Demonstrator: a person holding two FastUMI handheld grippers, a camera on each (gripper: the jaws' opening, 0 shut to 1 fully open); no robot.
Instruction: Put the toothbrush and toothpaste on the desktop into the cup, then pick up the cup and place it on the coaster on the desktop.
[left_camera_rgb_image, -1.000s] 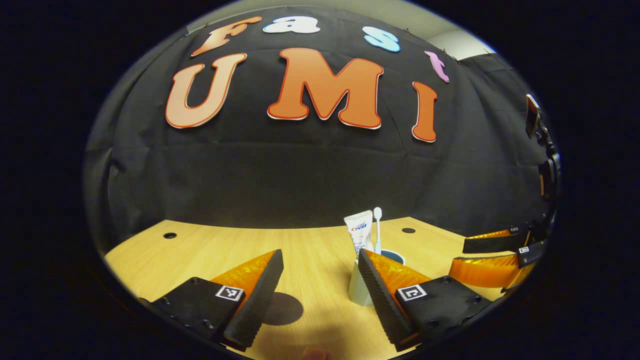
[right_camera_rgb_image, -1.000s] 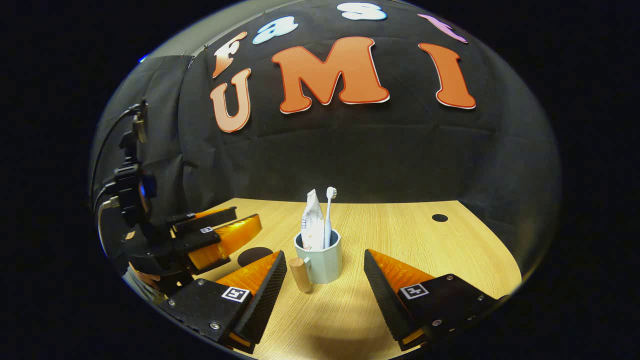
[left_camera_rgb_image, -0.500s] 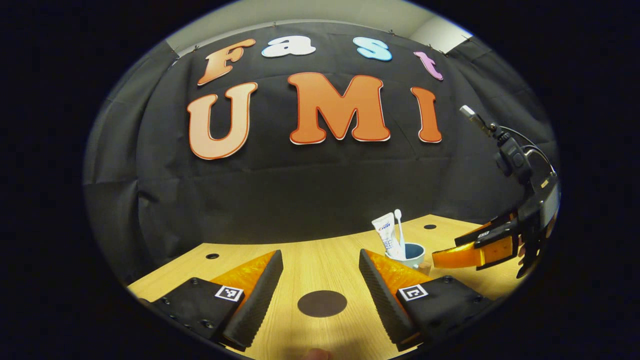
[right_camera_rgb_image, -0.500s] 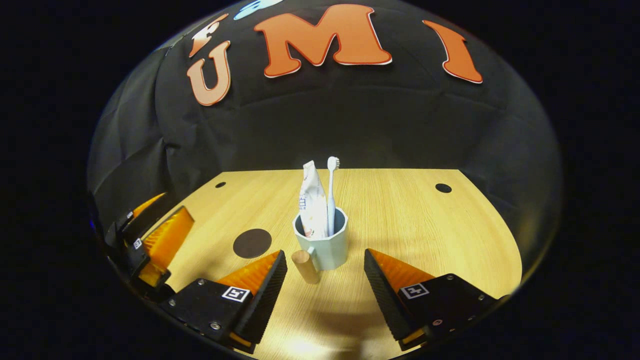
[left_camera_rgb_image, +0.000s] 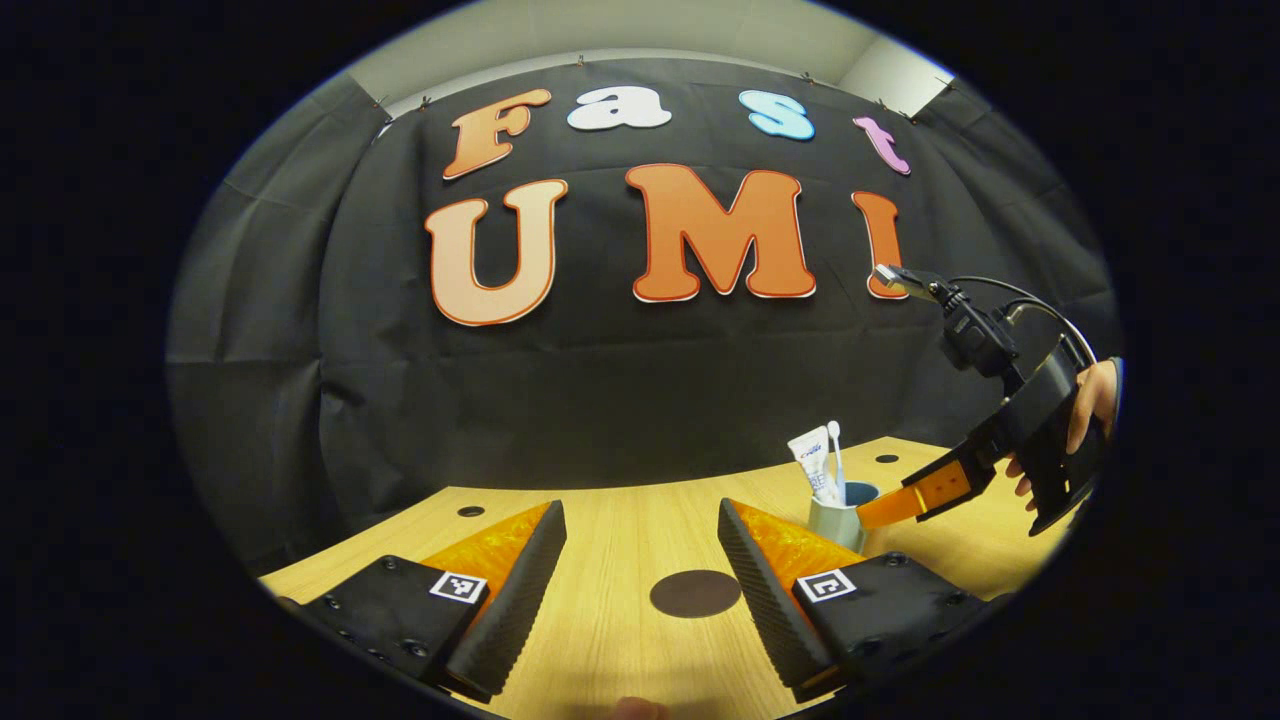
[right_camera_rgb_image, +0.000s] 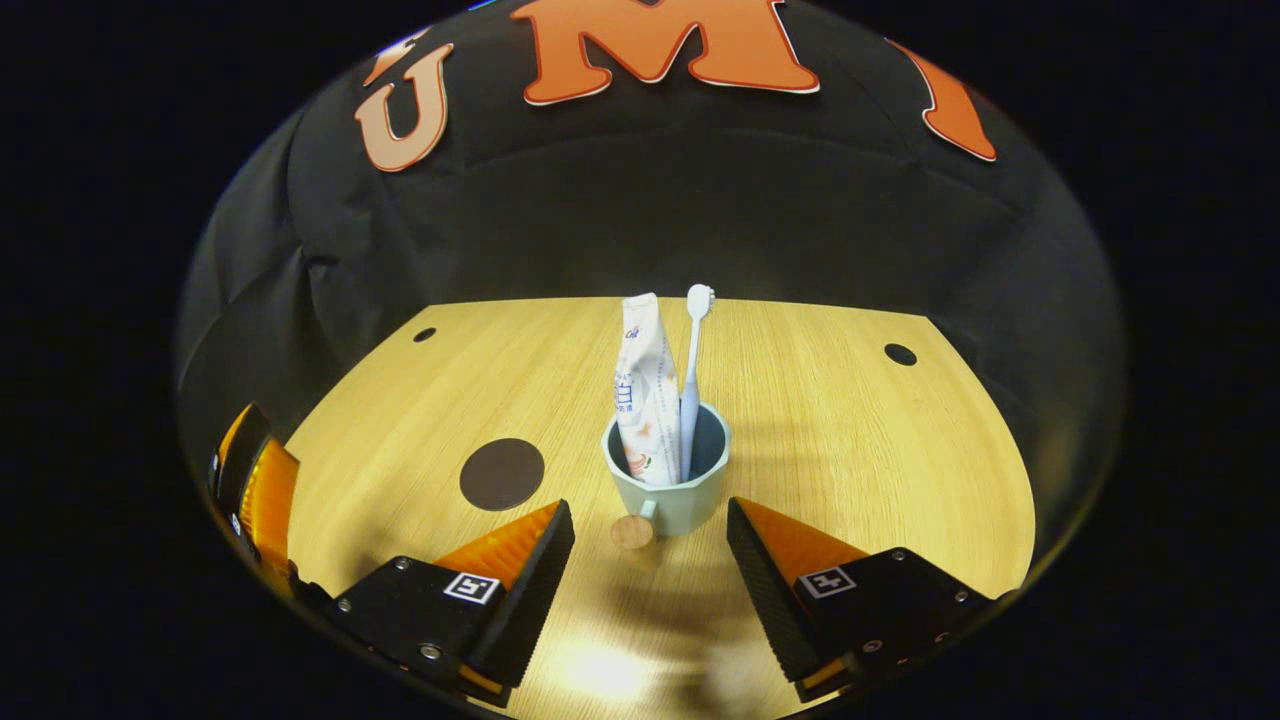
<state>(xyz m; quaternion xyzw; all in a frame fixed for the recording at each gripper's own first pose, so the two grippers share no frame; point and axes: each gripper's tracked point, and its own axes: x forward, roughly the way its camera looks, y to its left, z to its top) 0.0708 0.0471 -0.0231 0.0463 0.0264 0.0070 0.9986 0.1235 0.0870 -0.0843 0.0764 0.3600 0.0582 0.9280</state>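
Note:
A pale green cup (right_camera_rgb_image: 672, 470) stands upright on the wooden desktop (right_camera_rgb_image: 850, 440), with a wooden-ended handle (right_camera_rgb_image: 632, 531) facing my right gripper. Inside it stand a white toothpaste tube (right_camera_rgb_image: 642, 390) and a white toothbrush (right_camera_rgb_image: 692, 380). My right gripper (right_camera_rgb_image: 648, 575) is open, above and just in front of the cup, its fingers apart from it. A dark round coaster (right_camera_rgb_image: 502, 474) lies left of the cup. My left gripper (left_camera_rgb_image: 640, 580) is open over the coaster (left_camera_rgb_image: 694, 593). In the left gripper view the cup (left_camera_rgb_image: 838, 515) sits far right, under the right gripper (left_camera_rgb_image: 925, 490).
Small dark holes (right_camera_rgb_image: 900, 354) mark the desktop's far corners. A person's hand (left_camera_rgb_image: 1085, 405) holds the right gripper at the right of the left gripper view, with a cable above it. The left gripper's fingers (right_camera_rgb_image: 250, 490) show at the left edge of the right gripper view.
My left gripper has drawn back and to the left, away from the cup. My right gripper has risen and tilted down over the cup. The cup has stayed in place.

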